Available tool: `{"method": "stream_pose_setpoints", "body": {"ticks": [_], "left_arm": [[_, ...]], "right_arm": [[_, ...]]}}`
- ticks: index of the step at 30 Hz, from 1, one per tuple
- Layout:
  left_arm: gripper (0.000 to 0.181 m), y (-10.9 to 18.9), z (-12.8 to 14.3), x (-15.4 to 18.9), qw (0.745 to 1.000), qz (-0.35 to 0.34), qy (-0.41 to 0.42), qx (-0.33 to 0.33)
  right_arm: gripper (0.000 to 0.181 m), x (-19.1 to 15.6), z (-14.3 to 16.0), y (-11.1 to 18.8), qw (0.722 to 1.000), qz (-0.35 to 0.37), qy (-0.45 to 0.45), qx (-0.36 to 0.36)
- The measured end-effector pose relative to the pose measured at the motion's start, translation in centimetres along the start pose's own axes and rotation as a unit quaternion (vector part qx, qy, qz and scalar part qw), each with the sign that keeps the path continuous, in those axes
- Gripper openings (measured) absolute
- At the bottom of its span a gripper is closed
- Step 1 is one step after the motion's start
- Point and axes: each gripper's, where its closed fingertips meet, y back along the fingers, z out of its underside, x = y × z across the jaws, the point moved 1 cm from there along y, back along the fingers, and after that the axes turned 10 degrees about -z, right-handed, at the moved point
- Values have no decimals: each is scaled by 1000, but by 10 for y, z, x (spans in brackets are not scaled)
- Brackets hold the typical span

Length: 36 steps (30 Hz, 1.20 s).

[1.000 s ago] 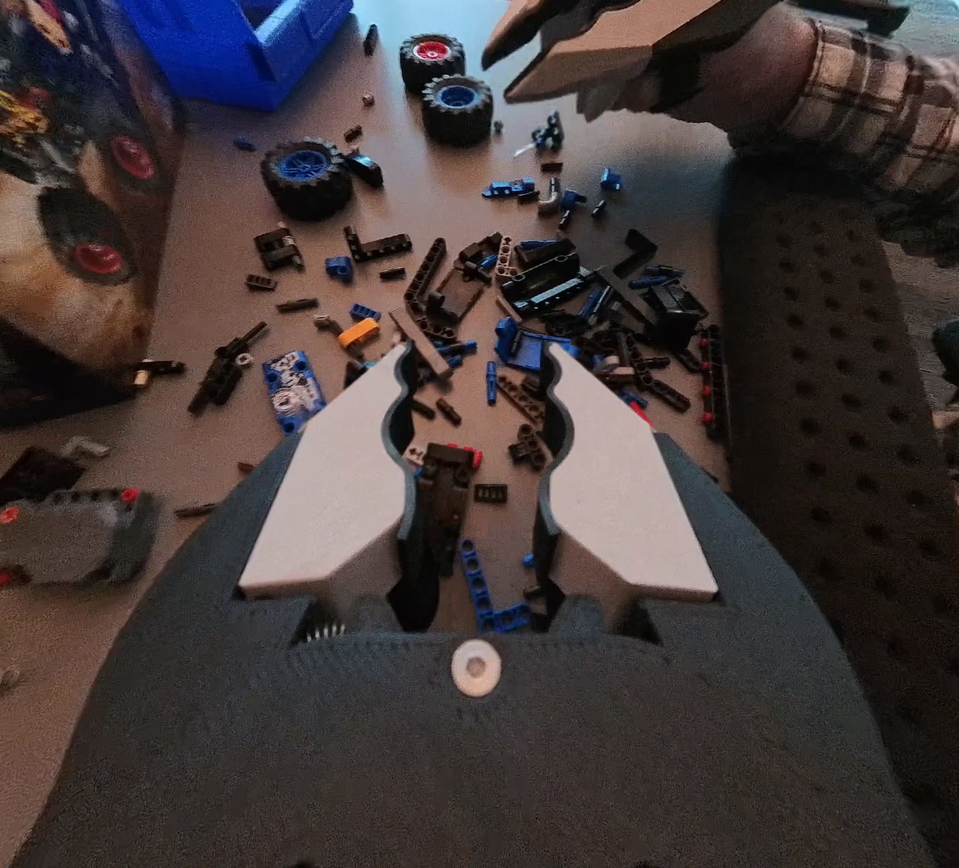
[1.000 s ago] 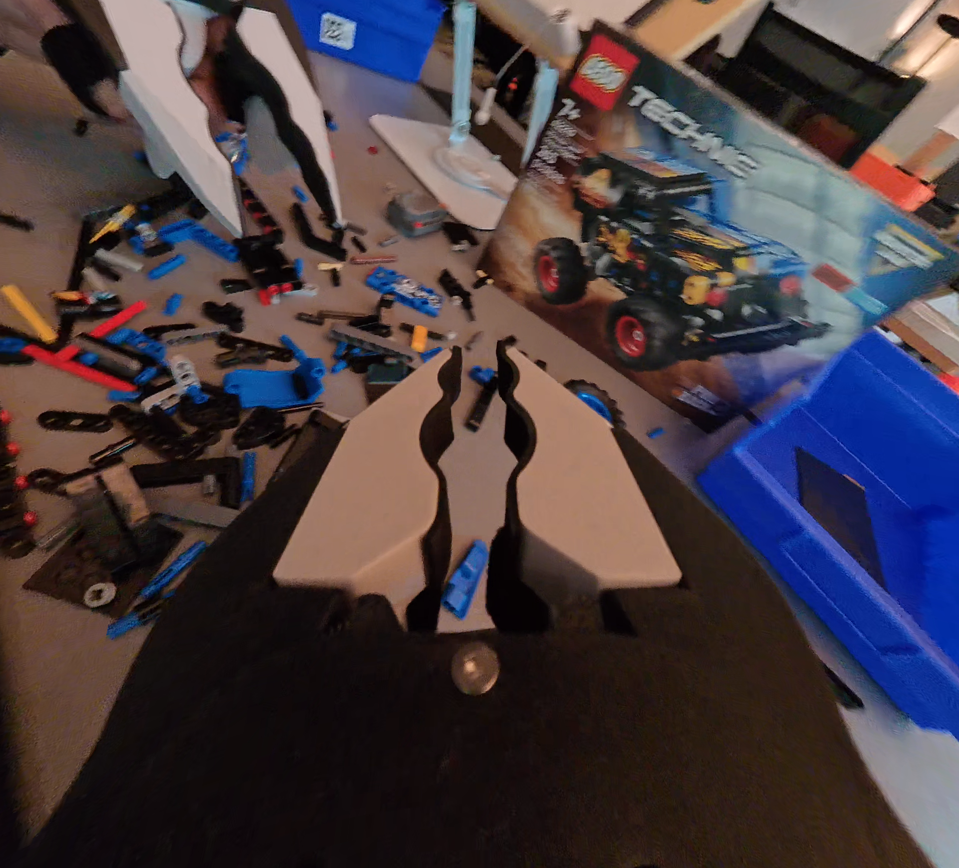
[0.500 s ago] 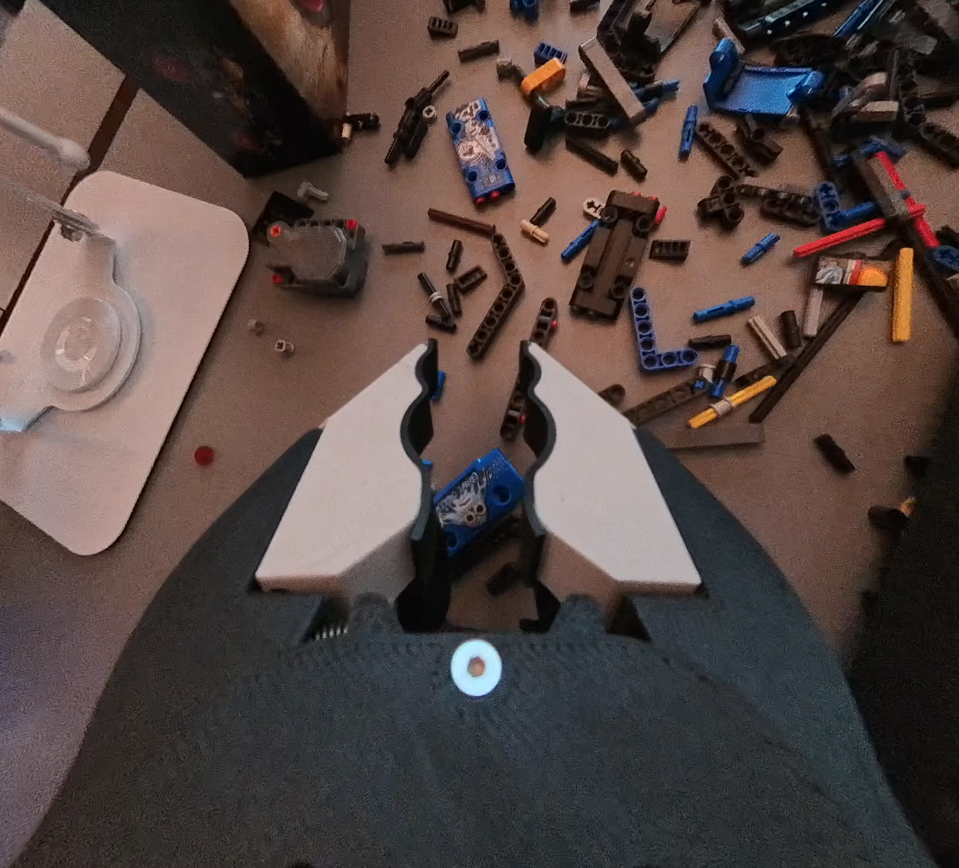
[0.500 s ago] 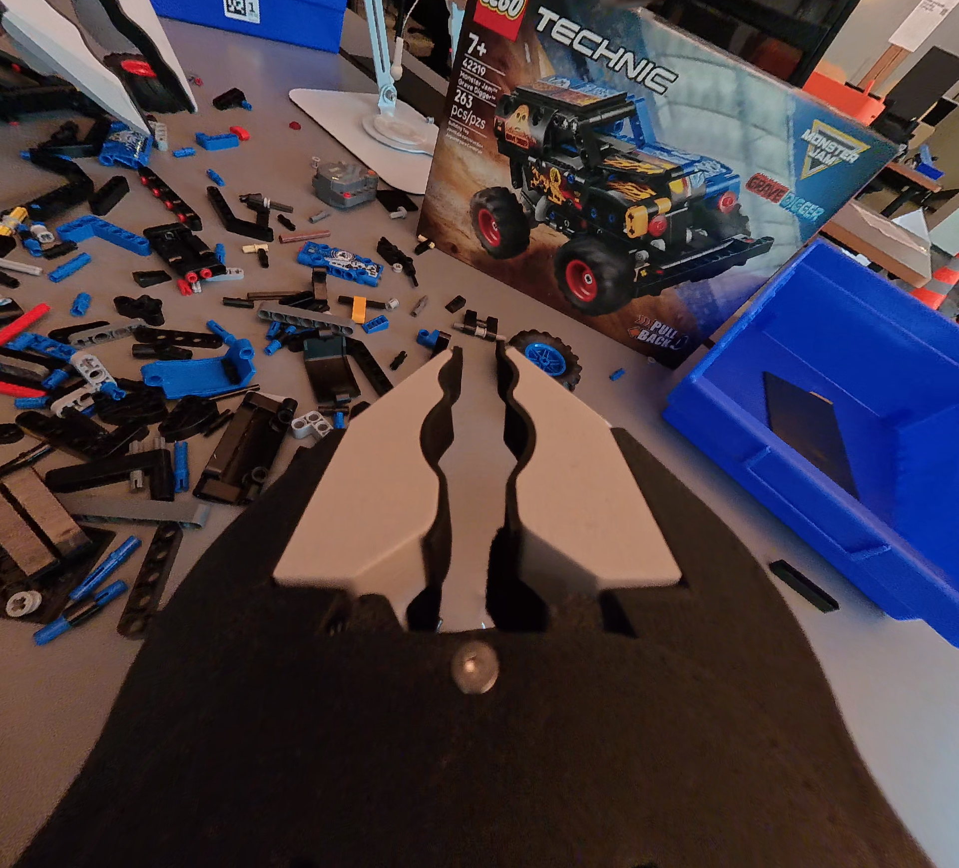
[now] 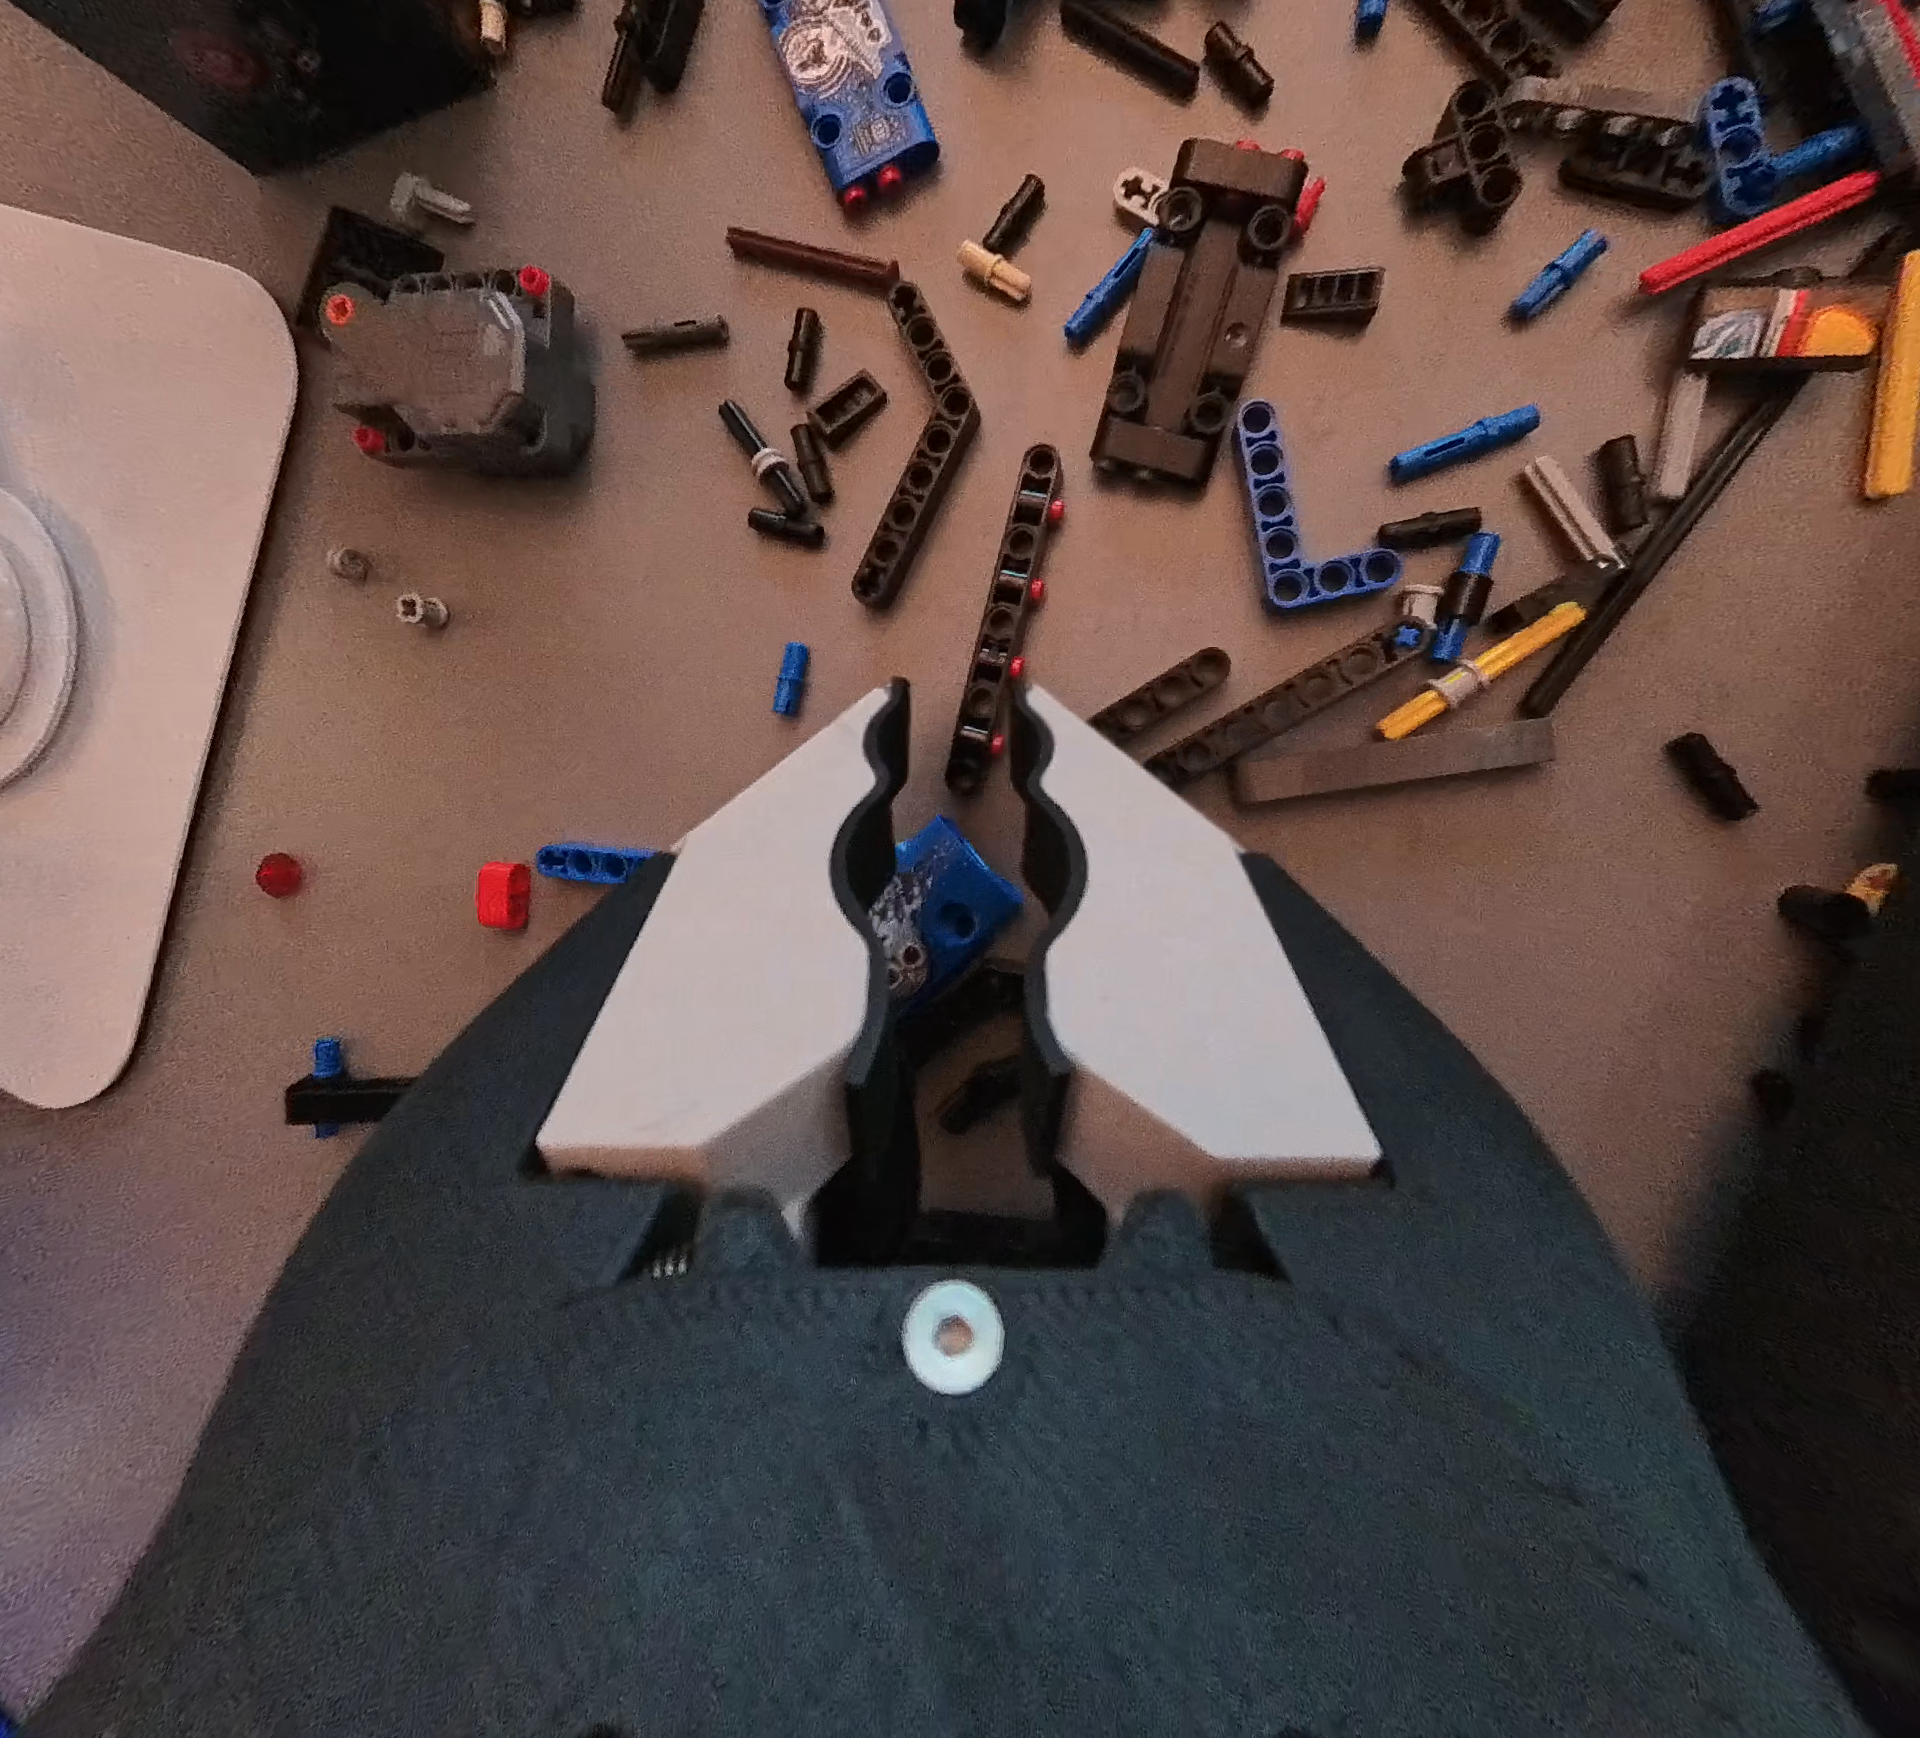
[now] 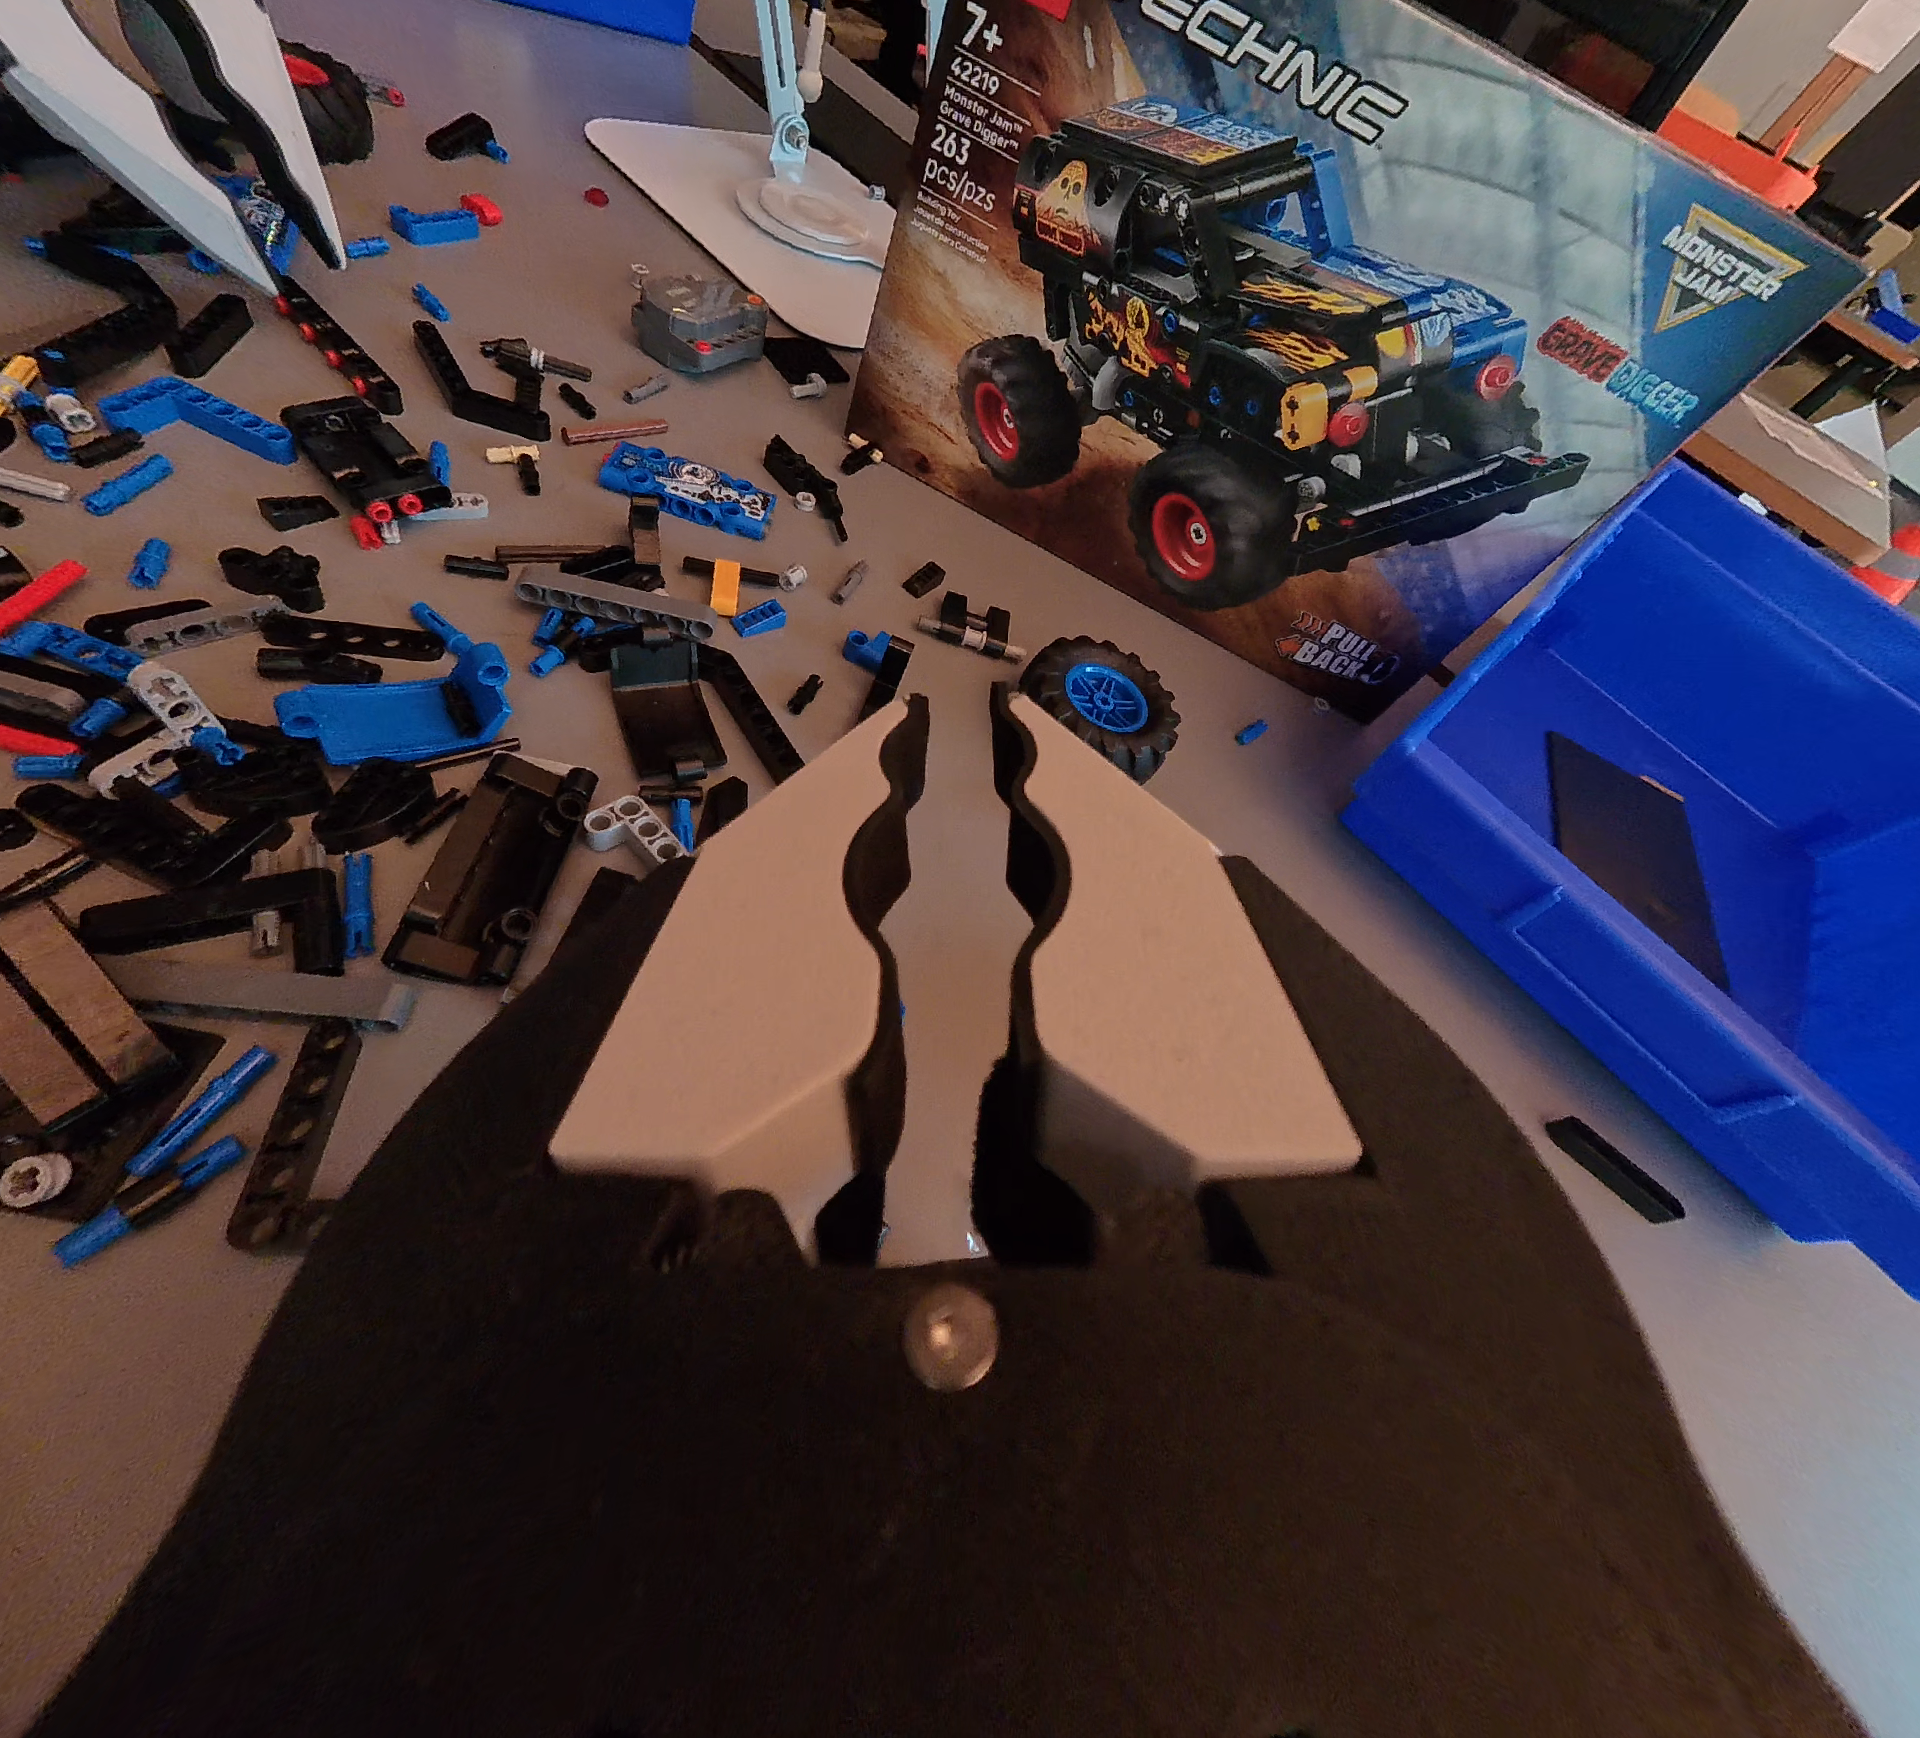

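Looking down now, we see our left tool (image 5: 958, 717) has dropped closer to the desk (image 5: 623, 753), squeezing a blue printed panel (image 5: 951, 909), while our right tool (image 6: 958, 709) waits empty, slightly parted.

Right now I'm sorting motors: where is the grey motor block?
Left wrist view, upper left: the grey motor block sits between the white lamp base and the bent black beam.
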Motion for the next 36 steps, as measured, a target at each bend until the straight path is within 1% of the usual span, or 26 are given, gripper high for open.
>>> {"method": "stream_pose_setpoints", "body": {"ticks": [1,4,6,8,16,17,19,21,23,25,27,28,30,31,32,33,36], "left_arm": [[17,3,-1,-2,1000,-2,7,7],[19,21,1,-22,998,-43,36,29],[19,35,8,-32,995,-59,62,41],[19,47,20,-37,994,-77,71,32],[24,81,78,-36,989,-110,95,-30],[26,83,86,-34,989,-106,96,-41],[38,85,98,-30,988,-100,106,-53],[45,85,109,-25,988,-84,113,-61],[54,83,121,-24,986,-85,120,-75],[51,77,129,-19,986,-71,123,-84],[47,71,135,-19,985,-74,128,-88],[39,71,134,-21,986,-82,126,-78],[36,73,134,-19,987,-80,121,-68],[9,77,131,-18,989,-83,107,-55],[9,80,128,-17,990,-88,104,-44],[9,83,127,-13,991,-78,101,-37],[6,84,135,7,993,-34,96,-55]], "right_arm": [[10,0,0,0,1000,1,1,0],[10,1,-1,1,1000,2,0,3],[10,0,-1,1,1000,1,2,3],[10,-1,-2,1,1000,-1,3,3],[10,-2,-1,0,1000,-2,11,-4],[10,-3,-2,0,1000,-2,12,-4],[10,-3,-1,-1,1000,-2,14,-6],[10,-4,-1,-1,1000,-3,16,-8],[10,-4,0,-2,1000,-3,17,-10],[10,-4,0,-2,1000,-4,16,-10],[10,-4,0,-2,1000,-3,16,-10],[10,-4,0,-2,1000,-4,15,-10],[10,-4,1,-2,1000,-4,14,-12],[10,-4,1,-2,1000,-4,13,-12],[10,-4,2,-2,1000,-5,13,-13],[10,-4,2,-3,1000,-5,14,-13],[10,-5,2,-3,1000,-6,14,-14]]}}
